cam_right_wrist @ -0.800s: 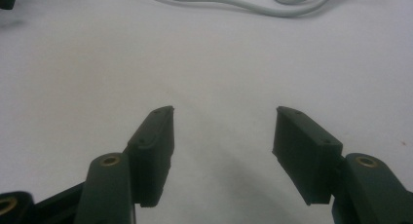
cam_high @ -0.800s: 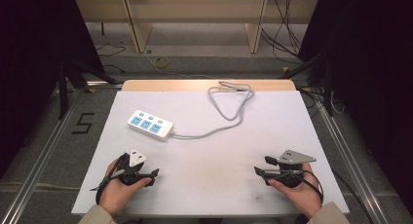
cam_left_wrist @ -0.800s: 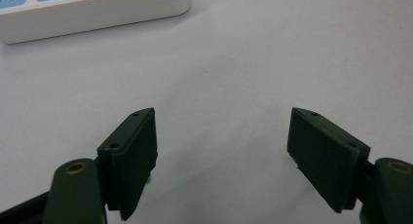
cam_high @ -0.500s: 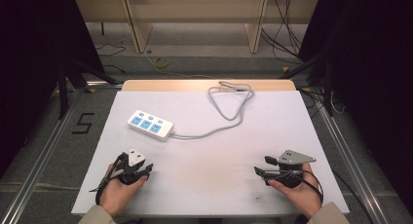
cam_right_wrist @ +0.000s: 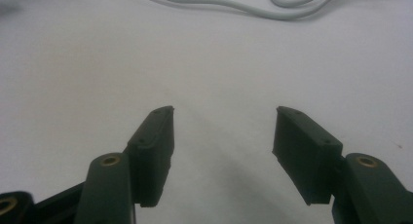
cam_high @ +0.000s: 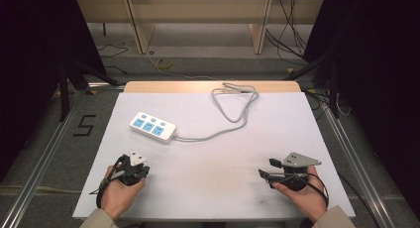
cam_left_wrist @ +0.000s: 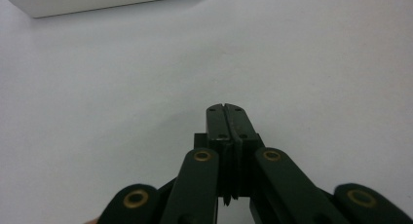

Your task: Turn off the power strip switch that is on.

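Observation:
A white power strip (cam_high: 153,127) with blue sockets lies on the left half of the white table (cam_high: 213,193). Its grey cable (cam_high: 233,111) loops toward the far edge. At the near left a hand holds my left gripper (cam_high: 134,164), which points away toward the strip. Its jaws are shut with nothing between them in the left gripper view (cam_left_wrist: 225,108), where the strip's edge (cam_left_wrist: 97,0) lies far ahead. My right gripper (cam_high: 268,168) rests at the near right, pointing left. Its jaws stand open and empty in the right gripper view (cam_right_wrist: 224,121), with the cable (cam_right_wrist: 219,5) beyond.
A wooden strip (cam_high: 208,85) borders the table's far edge, where the cable's plug (cam_high: 237,87) lies. Metal rails (cam_high: 346,153) run along both sides. Loose wires lie on the floor beyond the table.
The left hand has turned its gripper from pointing right across the table to pointing away toward the power strip. The right gripper has stayed where it was.

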`<state>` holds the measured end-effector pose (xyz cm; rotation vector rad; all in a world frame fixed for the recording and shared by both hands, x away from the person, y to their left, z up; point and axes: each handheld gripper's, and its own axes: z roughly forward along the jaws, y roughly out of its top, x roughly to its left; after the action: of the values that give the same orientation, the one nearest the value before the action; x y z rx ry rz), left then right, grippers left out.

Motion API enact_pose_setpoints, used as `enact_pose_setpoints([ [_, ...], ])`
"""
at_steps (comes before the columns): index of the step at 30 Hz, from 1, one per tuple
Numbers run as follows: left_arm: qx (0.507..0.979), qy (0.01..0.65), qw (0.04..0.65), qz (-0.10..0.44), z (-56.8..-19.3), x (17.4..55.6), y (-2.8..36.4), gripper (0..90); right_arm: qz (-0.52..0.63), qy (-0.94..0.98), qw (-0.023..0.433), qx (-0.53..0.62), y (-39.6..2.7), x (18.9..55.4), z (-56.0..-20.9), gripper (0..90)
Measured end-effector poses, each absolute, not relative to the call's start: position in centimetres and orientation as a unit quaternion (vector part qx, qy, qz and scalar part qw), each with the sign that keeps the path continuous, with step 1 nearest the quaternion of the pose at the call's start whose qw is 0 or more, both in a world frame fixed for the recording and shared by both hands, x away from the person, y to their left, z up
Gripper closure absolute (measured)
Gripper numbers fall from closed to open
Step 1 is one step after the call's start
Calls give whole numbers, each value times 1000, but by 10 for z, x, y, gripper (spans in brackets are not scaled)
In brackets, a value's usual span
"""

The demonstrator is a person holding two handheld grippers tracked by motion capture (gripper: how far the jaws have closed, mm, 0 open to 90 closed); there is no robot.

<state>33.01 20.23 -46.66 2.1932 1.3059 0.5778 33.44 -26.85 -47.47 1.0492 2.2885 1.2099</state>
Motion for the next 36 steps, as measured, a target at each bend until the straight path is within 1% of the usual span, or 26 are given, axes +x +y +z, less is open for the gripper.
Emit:
enact_pose_setpoints([
  [2, 810, 482, 256, 216, -465, 331, 201, 895, 427, 806, 174, 370, -268, 334, -475, 411],
  [10, 808, 492, 258, 195, -461, 336, 200, 896, 425, 807, 175, 370, -268, 334, -475, 411],
  [36, 810, 494, 245, 202, -449, 357, 193, 896, 425, 809, 176, 366, -267, 335, -475, 410],
])
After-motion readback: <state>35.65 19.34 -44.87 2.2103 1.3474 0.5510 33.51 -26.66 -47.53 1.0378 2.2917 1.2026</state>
